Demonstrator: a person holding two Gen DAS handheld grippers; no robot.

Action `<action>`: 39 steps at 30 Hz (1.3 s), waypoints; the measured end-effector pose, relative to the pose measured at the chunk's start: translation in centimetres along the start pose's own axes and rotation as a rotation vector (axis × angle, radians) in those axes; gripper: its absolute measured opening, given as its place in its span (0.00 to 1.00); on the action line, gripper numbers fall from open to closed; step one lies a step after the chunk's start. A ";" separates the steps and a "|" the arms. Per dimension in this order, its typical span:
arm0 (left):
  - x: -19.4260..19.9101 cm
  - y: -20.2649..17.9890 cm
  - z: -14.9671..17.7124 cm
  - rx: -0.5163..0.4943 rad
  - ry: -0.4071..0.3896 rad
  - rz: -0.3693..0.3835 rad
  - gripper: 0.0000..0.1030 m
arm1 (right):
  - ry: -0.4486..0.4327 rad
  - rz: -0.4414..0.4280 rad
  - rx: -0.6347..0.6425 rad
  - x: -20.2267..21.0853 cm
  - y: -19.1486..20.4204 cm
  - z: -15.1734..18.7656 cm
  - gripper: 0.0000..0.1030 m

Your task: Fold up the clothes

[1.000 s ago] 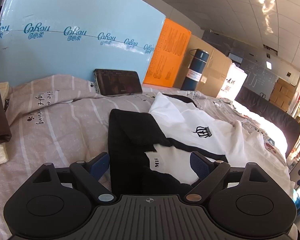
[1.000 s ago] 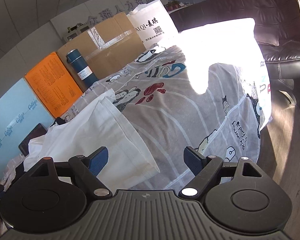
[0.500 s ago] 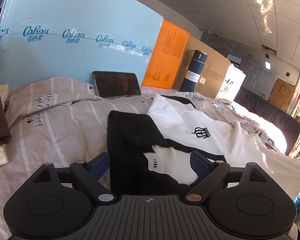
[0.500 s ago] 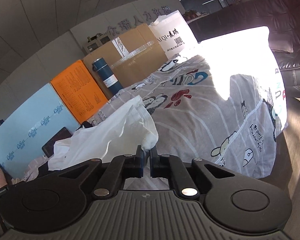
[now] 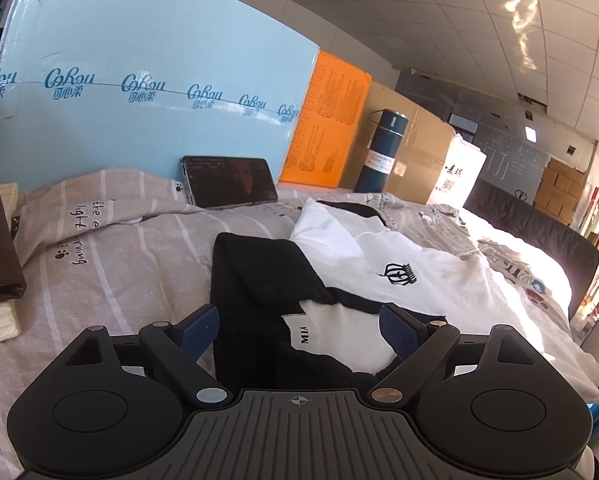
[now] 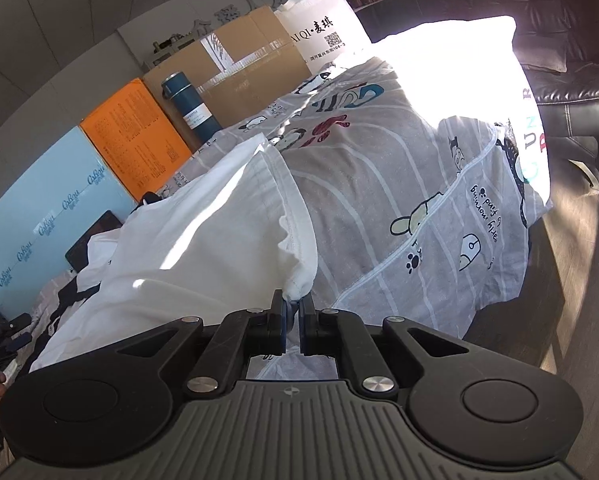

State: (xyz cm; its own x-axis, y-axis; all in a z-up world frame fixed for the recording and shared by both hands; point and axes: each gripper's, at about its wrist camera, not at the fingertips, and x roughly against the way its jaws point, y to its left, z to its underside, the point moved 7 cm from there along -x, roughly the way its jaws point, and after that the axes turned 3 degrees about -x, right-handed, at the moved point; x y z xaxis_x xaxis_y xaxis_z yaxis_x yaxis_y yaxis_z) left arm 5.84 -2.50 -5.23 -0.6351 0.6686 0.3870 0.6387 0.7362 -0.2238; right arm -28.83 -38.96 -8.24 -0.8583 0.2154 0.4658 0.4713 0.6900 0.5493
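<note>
My right gripper (image 6: 292,307) pinches the bottom corner of the white shirt (image 6: 187,248), which fills the middle left of the frame. My left gripper (image 5: 299,330) is wide open and holds nothing, low over the shirt's black sleeve (image 5: 255,276).

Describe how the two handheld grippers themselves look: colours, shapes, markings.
Both match. The left gripper has a matte black ribbed body with a small crosshair mark, two round black discs, angled black linkage arms with metal pivot pins, and textured blue finger pads. The right gripper looks the same.
</note>
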 end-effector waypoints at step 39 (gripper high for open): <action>11.6 -16.3 8.8 -0.557 0.028 0.438 0.87 | 0.411 -0.799 0.329 -2.1 15.9 8.9 0.18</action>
State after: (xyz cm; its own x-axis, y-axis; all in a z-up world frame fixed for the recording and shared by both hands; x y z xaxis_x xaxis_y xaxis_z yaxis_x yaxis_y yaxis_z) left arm -15.76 -5.79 -4.96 -0.2621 0.8823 0.3908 0.9649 0.2320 0.1234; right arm -21.39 -22.29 -6.65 -0.7339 -0.6194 0.2790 -0.3574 0.7013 0.6168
